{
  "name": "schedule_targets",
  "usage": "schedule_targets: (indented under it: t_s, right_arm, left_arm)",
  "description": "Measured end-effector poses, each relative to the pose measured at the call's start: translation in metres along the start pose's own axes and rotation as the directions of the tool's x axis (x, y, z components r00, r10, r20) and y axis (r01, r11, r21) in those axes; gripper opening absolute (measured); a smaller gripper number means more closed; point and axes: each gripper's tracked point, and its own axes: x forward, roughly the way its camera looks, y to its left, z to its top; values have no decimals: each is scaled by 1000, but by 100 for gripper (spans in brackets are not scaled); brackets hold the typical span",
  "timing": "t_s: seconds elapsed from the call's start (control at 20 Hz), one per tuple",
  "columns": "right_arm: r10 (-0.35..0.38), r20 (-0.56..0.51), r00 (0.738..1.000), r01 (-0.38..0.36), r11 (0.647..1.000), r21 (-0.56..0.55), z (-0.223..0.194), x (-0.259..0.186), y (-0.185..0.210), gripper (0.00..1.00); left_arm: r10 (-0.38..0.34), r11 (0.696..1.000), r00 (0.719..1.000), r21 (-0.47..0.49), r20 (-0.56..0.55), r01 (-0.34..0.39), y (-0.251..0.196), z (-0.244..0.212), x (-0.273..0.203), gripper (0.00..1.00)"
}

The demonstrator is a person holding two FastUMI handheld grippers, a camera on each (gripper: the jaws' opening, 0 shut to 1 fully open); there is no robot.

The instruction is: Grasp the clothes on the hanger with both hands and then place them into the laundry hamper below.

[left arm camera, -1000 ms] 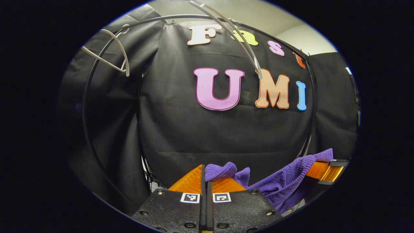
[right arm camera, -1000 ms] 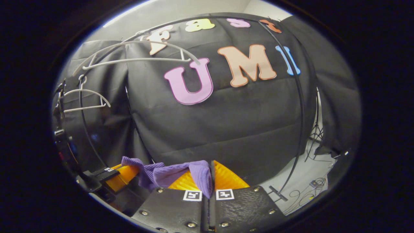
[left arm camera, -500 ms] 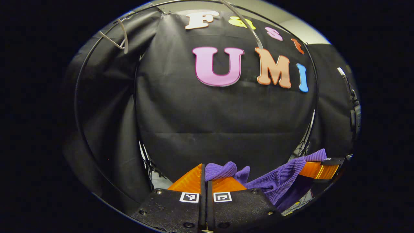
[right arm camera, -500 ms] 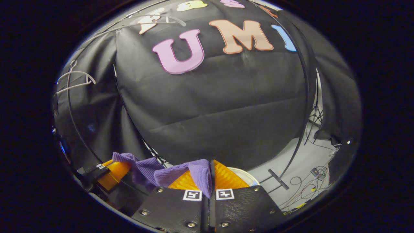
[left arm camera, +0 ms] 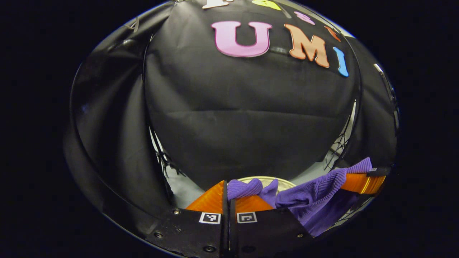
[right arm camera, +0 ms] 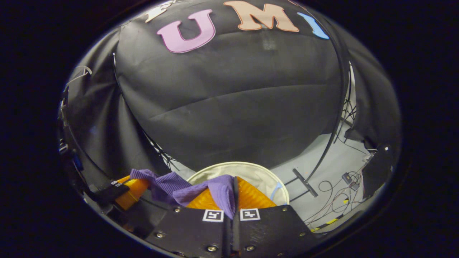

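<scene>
I've got both the left gripper (left arm camera: 226, 195) and right gripper (right arm camera: 235, 193) clamped on the purple knit garment (left arm camera: 315, 195), off its hanger; drop into the hamper (right arm camera: 265, 177), bottom centre, remains.

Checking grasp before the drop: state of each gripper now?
Left gripper: shut on the purple knit garment.
Right gripper: shut on the purple knit garment, over the laundry hamper.

Two gripper-mounted fisheyes, both faced the black cloth booth wall, tilted slightly down.
Left gripper view looked along its own fingers (left arm camera: 226, 195) close up; right gripper view did likewise (right arm camera: 235, 193). Both shared the wall, the purple garment (left arm camera: 315, 200) (right arm camera: 168, 186) stretched between the grippers, and the hamper rim (left arm camera: 283, 182) (right arm camera: 229, 165) just below.
</scene>
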Motion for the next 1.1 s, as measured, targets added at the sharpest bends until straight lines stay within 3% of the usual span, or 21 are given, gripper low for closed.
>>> schedule_targets:
  t_s: [0.3, 0.55, 0.65, 0.7, 0.8, 0.85, 0.9, 1.05, 1.1]
  right_arm:
    - [-59, 26, 998, 58, 997, 54, -23, 30, -30, 3]
    - [-86, 19, 996, 86, 996, 21, -40, 54, -39, 4]
    - [-101, 14, 995, 101, 995, 0, -46, 58, -42, 8]
    - [-102, 12, 995, 102, 995, -2, -46, 58, -42, 8]
    - [-94, 15, 995, 94, 996, -7, -44, 58, -36, 21]
    - [-103, 20, 994, 104, 994, -21, -42, 55, -38, 46]
    - [-103, 21, 994, 104, 994, -40, -40, 55, -36, 50]
    - [-126, 31, 991, 128, 990, -65, -39, 55, -35, 100]
    - [-123, 30, 992, 124, 990, -63, -39, 54, -34, 98]
  left_arm:
    - [-11, 1000, 999, 8, -42, 11, -4, -31, 21, 2]
    - [-13, 999, 999, 34, -51, 14, -3, -52, 36, 5]
    - [-10, 999, 997, 40, -76, 13, -1, -64, 40, 10]
    - [-21, 999, 996, 40, -83, 24, -3, -65, 46, 19]
    - [-22, 999, 996, 30, -87, 25, -3, -60, 40, 57]
    - [-7, 1000, 998, 11, -70, 7, 2, -57, 40, 76]
    - [-4, 1000, 998, -15, -63, 3, 3, -54, 39, 94]
    - [-7, 1000, 998, -25, -63, 5, 4, -44, 34, 97]
    - [3, 1000, 998, -13, -63, -4, 7, -43, 35, 97]
